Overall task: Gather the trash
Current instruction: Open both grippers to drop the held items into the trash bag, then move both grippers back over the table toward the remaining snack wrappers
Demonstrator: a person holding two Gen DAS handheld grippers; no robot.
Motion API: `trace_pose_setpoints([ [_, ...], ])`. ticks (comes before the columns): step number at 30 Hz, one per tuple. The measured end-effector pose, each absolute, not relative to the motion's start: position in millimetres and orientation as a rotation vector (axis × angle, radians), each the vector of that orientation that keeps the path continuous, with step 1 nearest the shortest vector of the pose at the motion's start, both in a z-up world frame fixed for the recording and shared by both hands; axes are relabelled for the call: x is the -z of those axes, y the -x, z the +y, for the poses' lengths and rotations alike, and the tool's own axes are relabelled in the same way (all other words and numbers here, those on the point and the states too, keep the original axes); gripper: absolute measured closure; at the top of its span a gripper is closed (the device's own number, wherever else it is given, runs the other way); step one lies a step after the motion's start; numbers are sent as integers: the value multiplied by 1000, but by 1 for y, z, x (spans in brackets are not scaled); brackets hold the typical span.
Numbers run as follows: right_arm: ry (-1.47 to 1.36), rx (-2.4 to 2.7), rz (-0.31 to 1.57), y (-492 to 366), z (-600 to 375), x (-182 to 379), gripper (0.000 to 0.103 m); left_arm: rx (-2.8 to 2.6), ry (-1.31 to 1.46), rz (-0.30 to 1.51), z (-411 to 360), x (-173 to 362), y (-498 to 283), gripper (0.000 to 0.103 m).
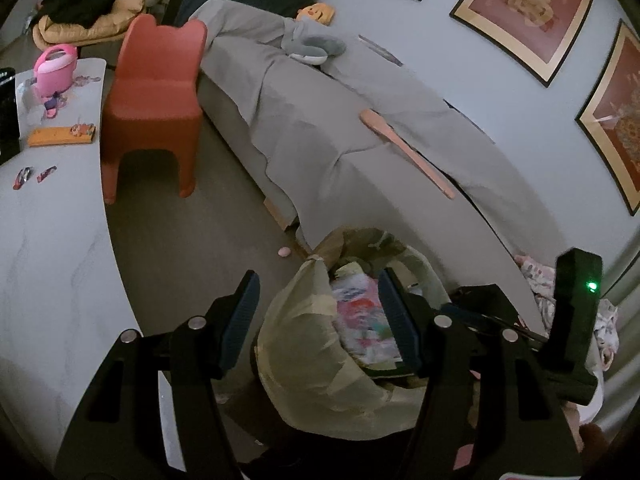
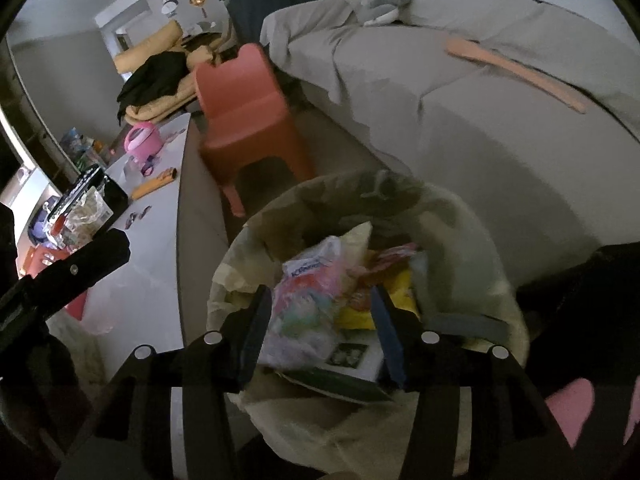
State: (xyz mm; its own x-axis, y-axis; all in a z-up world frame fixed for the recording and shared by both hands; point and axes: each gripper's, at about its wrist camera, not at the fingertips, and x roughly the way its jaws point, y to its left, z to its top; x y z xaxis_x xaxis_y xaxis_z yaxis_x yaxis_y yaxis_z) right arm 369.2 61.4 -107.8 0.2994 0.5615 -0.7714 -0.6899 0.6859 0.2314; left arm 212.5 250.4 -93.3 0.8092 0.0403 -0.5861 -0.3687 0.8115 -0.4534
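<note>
1 trash bag (image 1: 320,364), 1 red chair (image 1: 154,96), 3 framed pictures (image 1: 524,8)

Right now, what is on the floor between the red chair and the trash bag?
In the left wrist view, one small pink round thing lies on the floor between the red chair and the trash bag. Otherwise the stretch is bare.

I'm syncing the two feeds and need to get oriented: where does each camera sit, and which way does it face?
Left wrist: on the left hand-held gripper, looking down over the trash bag toward the grey sofa; its open fingers and the right hand-held gripper show.
Right wrist: on the right hand-held gripper, above the trash bag; open fingers show.
Shared: bag, sofa, red chair.
</note>
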Motion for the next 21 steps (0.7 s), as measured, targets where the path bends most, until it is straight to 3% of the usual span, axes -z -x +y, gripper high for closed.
trace_pose_setpoints([
  [8,130,-721,867,-345,-22,67,54,-171,522,585,216,77,-217,44],
  [21,18,-350,730,-257,-235,45,54,195,262,631,64,59,-241,39],
])
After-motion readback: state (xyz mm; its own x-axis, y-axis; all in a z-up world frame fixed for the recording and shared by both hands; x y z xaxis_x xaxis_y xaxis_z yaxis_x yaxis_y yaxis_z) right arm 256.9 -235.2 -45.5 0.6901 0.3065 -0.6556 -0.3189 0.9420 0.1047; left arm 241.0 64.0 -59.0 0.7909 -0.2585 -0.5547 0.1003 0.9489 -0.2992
